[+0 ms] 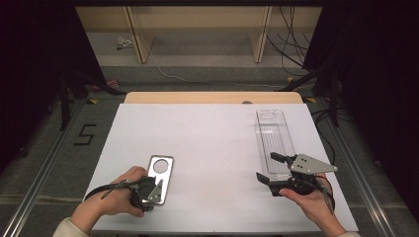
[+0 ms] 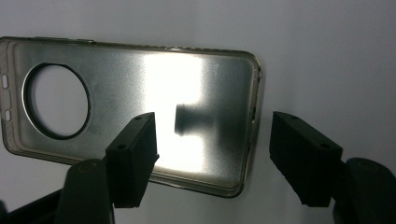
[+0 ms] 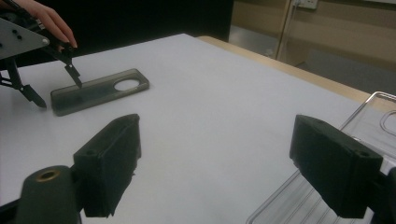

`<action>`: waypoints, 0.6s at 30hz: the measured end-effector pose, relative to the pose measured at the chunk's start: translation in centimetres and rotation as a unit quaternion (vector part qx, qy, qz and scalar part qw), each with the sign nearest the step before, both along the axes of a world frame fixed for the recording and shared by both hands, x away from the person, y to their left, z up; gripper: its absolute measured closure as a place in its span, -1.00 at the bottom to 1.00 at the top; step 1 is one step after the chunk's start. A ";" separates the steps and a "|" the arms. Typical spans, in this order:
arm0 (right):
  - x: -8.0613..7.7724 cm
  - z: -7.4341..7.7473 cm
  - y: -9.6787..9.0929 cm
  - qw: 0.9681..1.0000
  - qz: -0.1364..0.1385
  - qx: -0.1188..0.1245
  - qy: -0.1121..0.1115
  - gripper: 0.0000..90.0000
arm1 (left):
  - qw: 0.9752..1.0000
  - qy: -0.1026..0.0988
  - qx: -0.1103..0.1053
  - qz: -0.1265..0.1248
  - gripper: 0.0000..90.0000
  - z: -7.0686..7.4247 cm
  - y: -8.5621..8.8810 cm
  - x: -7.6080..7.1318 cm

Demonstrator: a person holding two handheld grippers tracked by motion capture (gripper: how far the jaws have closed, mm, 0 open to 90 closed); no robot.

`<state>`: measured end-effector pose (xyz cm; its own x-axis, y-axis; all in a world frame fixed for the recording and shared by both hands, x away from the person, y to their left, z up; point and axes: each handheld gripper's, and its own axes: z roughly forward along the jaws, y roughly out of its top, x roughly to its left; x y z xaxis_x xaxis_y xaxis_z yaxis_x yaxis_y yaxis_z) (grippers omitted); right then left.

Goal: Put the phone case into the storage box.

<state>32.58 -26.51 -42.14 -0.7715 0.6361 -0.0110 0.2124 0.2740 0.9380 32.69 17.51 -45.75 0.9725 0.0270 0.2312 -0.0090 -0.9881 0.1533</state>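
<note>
A grey translucent phone case (image 1: 161, 170) with a round camera hole lies flat on the white table, front left. My left gripper (image 1: 150, 196) stands open over its near end. In the left gripper view the case (image 2: 93, 88) lies crosswise; one jaw hangs over it and the other stands just past its short edge, gripper (image 2: 212, 120) holding nothing. My right gripper (image 1: 267, 167) is open at the front right, over the near end of a long clear plastic tray (image 1: 273, 136). The right gripper view has its open gripper (image 3: 215, 126), the case (image 3: 93, 91) and the left gripper (image 3: 58, 93) beyond.
A white sheet (image 1: 212, 148) covers the table, and a wooden edge (image 1: 212, 97) shows at the back. The clear tray's corner (image 3: 373, 116) lies by the right jaw. Cables and frame legs stand on the floor behind, and a taped "5" (image 1: 85, 134) marks the floor at the left.
</note>
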 end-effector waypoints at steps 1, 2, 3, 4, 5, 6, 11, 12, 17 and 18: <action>0.0 0.0 0.0 1.000 0.000 0.000 0.000 -0.61 | 1.000 0.001 0.003 -0.001 -0.28 0.0 -0.1 0.0; 0.0 0.0 0.0 1.000 0.000 0.000 0.001 -0.61 | 1.000 0.001 0.004 -0.002 -0.27 -0.1 -0.1 0.1; 0.0 0.0 0.0 1.000 0.000 0.000 0.001 -0.61 | 1.000 0.001 0.004 -0.002 -0.26 -0.1 -0.1 0.1; 0.0 0.0 0.0 1.000 0.000 -0.001 0.001 -0.61 | 1.000 0.002 0.005 -0.003 -0.25 -0.1 -0.2 0.1; 0.0 0.0 0.0 1.000 0.000 0.000 0.001 -0.61 | 1.000 0.003 0.005 -0.003 -0.25 -0.2 -0.2 0.1; 0.0 0.0 0.0 1.000 0.000 -0.001 0.000 -0.61 | 1.000 0.003 0.005 -0.003 -0.24 -0.2 -0.2 0.2; 0.0 0.0 0.0 1.000 0.001 0.000 0.000 -0.61 | 1.000 0.007 0.006 -0.003 -0.20 -0.2 -0.2 0.3; 0.0 0.0 0.0 1.000 0.001 0.000 0.000 -0.61 | 1.000 0.004 0.007 -0.006 -0.20 -0.3 -0.2 0.4; 0.0 0.0 0.0 1.000 0.002 0.000 0.001 -0.61 | 1.000 0.005 0.006 -0.006 -0.19 -0.3 -0.2 0.4; 0.0 0.0 0.0 1.000 0.001 0.000 0.001 -0.61 | 1.000 0.005 0.005 -0.006 -0.19 -0.3 -0.2 0.4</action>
